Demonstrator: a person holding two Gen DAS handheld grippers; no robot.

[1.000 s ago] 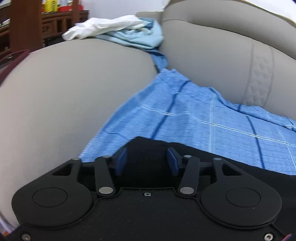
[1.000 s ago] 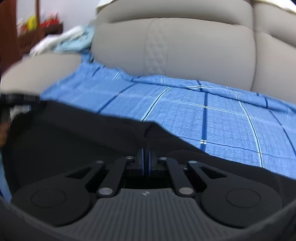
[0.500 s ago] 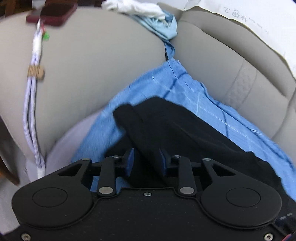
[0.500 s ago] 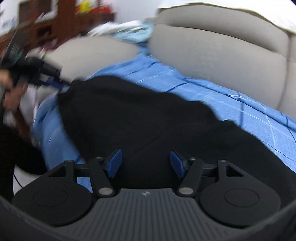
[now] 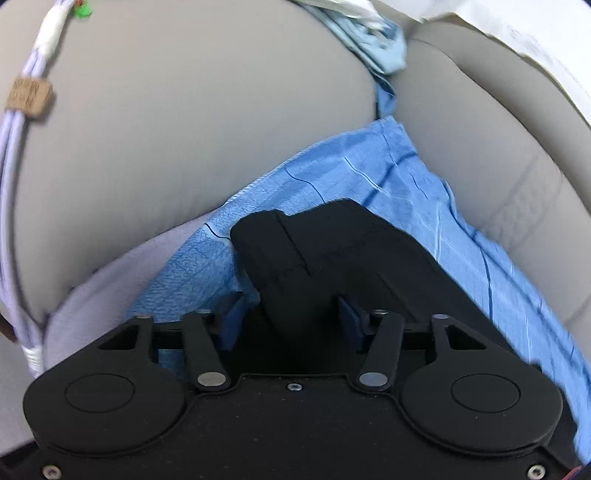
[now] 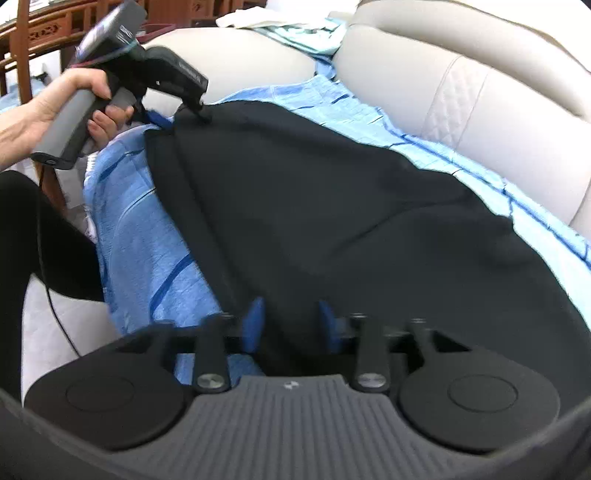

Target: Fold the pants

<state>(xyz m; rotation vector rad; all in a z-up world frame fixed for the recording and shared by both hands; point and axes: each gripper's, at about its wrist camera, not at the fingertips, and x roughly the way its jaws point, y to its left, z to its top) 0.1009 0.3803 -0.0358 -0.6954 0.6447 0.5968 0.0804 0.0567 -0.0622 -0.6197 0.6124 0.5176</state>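
Black pants point(image 6: 332, 192) lie spread over a blue checked sheet point(image 6: 147, 240) on a grey sofa. My right gripper point(image 6: 291, 321) hovers low over their near edge. Its jaws are closing, with black cloth between the blue pads, which do not visibly press on it. In the left wrist view a folded corner of the pants point(image 5: 332, 251) pokes up between the fingers of my left gripper point(image 5: 291, 314). Those jaws are opening, and a gap shows beside the left pad. The right wrist view shows the left gripper point(image 6: 179, 116) at the pants' far left corner, held by a hand point(image 6: 55, 99).
The sofa's rounded armrest point(image 5: 184, 129) bulges left of the sheet point(image 5: 388, 173), with a pale cable point(image 5: 14, 147) draped over it. Light blue and white clothes point(image 6: 295, 29) are piled on the armrest's far end. The backrest point(image 6: 480, 92) rises behind. A dark-clad leg point(image 6: 29, 240) stands at the left.
My right jaws went from shut on the black cloth to apart. The pants dropped and now lie flat on the sheet. My left gripper rolled and moved toward the armrest with the pants' corner.
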